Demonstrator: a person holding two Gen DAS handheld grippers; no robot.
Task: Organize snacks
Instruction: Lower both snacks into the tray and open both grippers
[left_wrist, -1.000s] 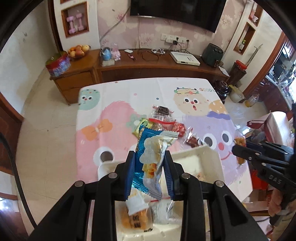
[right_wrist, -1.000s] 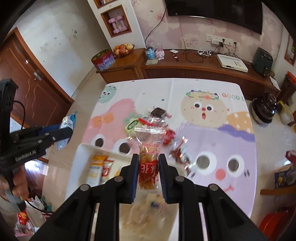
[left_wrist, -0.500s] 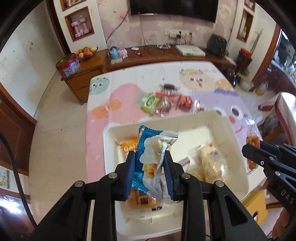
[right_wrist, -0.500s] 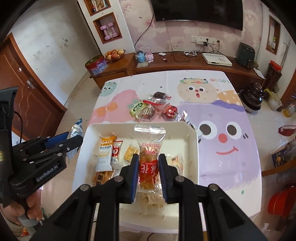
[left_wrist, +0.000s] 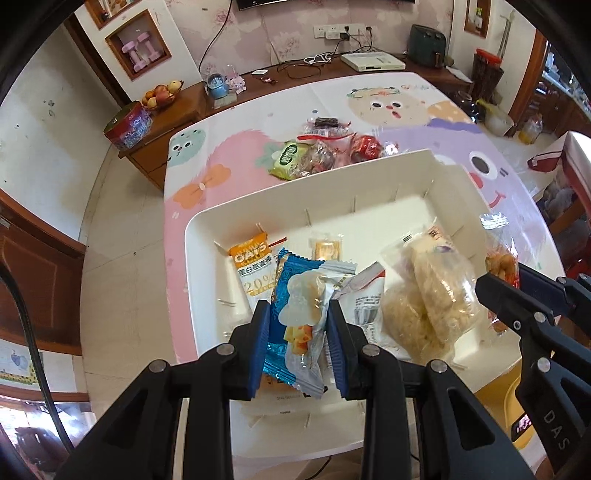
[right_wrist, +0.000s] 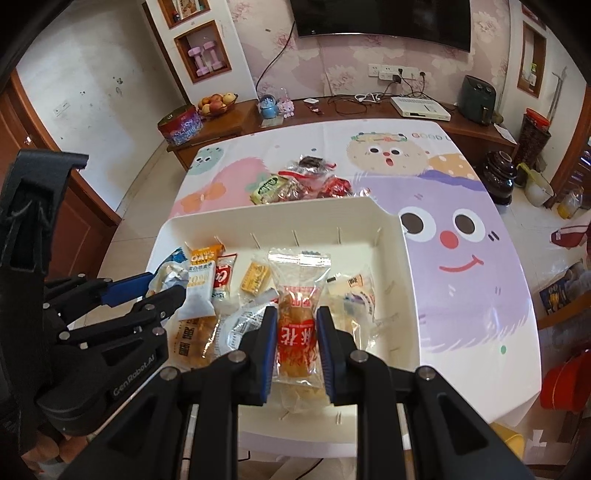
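Left gripper (left_wrist: 297, 325) pinches a crinkled blue-and-silver foil packet (left_wrist: 301, 314); right gripper (right_wrist: 295, 332) clamps a clear film pack (right_wrist: 297, 306) with a red label. Both hang over the white plastic bin (right_wrist: 399, 236), its rounded-corner floor littered with glossy wrapped snacks. Loose wrappers (right_wrist: 299, 181) lie heaped beyond the bin's far rim.

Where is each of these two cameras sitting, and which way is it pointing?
Left wrist view: sits on the left gripper, looks forward and down over the white tray; its own fingers clamp a blue snack packet, and the right gripper shows at right.
Right wrist view: sits on the right gripper, same direction; its fingers clamp a clear red-labelled packet, left gripper at left.
Shared: tray, cartoon tablecloth, loose snack pile.
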